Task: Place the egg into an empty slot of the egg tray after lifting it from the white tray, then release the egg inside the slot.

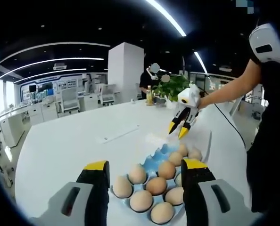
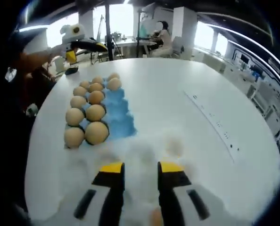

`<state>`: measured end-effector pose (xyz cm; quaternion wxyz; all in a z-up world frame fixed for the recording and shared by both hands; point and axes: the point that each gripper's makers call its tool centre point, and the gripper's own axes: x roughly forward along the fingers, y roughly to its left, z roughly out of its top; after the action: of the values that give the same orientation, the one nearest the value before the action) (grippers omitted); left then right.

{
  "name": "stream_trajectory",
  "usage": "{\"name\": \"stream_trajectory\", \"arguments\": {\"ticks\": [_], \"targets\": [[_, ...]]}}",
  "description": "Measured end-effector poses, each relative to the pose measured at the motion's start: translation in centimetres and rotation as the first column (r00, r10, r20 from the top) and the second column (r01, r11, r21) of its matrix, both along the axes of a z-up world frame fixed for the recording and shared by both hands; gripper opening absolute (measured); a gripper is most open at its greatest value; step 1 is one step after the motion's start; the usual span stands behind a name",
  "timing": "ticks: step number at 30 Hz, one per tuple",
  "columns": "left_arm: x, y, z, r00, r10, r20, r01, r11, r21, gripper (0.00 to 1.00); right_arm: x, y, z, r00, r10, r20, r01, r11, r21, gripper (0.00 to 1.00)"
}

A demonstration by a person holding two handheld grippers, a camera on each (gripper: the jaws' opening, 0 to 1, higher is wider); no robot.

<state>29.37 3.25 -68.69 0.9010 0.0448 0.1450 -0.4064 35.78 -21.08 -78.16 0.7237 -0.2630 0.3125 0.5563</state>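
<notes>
Blue egg tray [image 1: 155,162] at lower centre holds brown eggs [image 1: 156,185]; left tool [image 1: 144,172] released, right tool [image 2: 141,170] released, both empty

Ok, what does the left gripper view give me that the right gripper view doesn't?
Left gripper view: the left gripper, open, straddles the near end of the egg tray; the right gripper hovers past the far end, with a plant behind. Right gripper view: the blurred white tray ahead of its fingers, what looks like an egg in it, and the empty slots. Both: the egg tray, its eggs and the table.
</notes>
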Motion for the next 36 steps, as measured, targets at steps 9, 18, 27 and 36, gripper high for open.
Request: {"name": "stream_trajectory", "arguments": {"ticks": [9, 18, 27, 36], "targets": [[0.0, -0.2, -0.1, 1.0, -0.004, -0.002, 0.004, 1.0, -0.003, 0.62, 0.3, -2.7, -0.1, 0.999, -0.042, 0.013, 0.043, 0.999, -0.027, 0.28], [-0.1, -0.1, -0.2, 1.0, 0.0, -0.004, 0.0, 1.0, -0.002, 0.62, 0.6, -4.9, 0.1, 0.996, -0.079, 0.029, 0.08, 0.995, -0.054, 0.28], [-0.2, -0.1, -0.2, 1.0, -0.002, -0.002, 0.002, 1.0, -0.002, 0.62, 0.8, -6.3, 0.0, 0.994, -0.104, 0.026, 0.106, 0.992, -0.069, 0.3], [-0.2, 0.0, -0.2, 1.0, 0.001, -0.003, -0.001, 1.0, -0.004, 0.62, 0.6, -7.2, -0.3, 0.994, -0.106, -0.002, 0.105, 0.99, -0.09, 0.29]]}}
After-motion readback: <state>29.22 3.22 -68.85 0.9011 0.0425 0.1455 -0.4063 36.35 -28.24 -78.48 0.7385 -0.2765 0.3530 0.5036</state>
